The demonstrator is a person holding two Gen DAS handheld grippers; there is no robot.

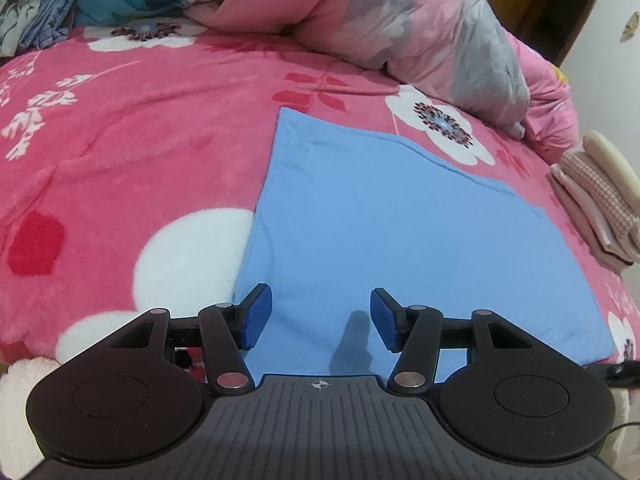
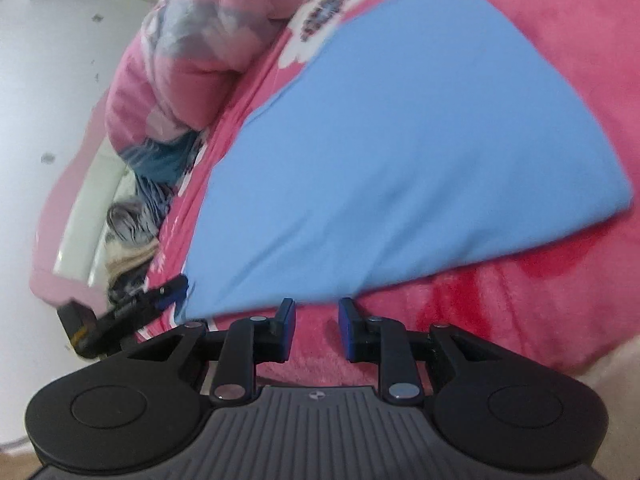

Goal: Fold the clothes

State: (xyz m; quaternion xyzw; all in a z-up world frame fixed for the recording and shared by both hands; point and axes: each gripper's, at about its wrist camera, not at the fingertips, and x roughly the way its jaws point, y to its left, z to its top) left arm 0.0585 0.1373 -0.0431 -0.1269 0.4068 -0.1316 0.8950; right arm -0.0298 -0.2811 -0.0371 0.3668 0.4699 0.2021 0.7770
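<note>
A light blue garment (image 1: 400, 232) lies flat and folded on the pink flowered bedspread (image 1: 140, 132). My left gripper (image 1: 321, 318) hovers over its near edge, open, with nothing between its blue pads (image 1: 256, 316). In the right wrist view the same blue garment (image 2: 400, 140) spreads ahead. My right gripper (image 2: 316, 330) sits just short of its near edge over the pink bedspread (image 2: 500, 300), open with a narrower gap and empty. The other gripper (image 2: 160, 300) shows at the garment's left corner.
A bunched pink and grey quilt (image 1: 360, 12) lies along the far side of the bed. Blue and grey clothes (image 1: 60, 8) are heaped at the far left. A stack of folded pink checked cloth (image 1: 600, 204) sits at the right edge. A white wall (image 2: 48, 80) borders the bed.
</note>
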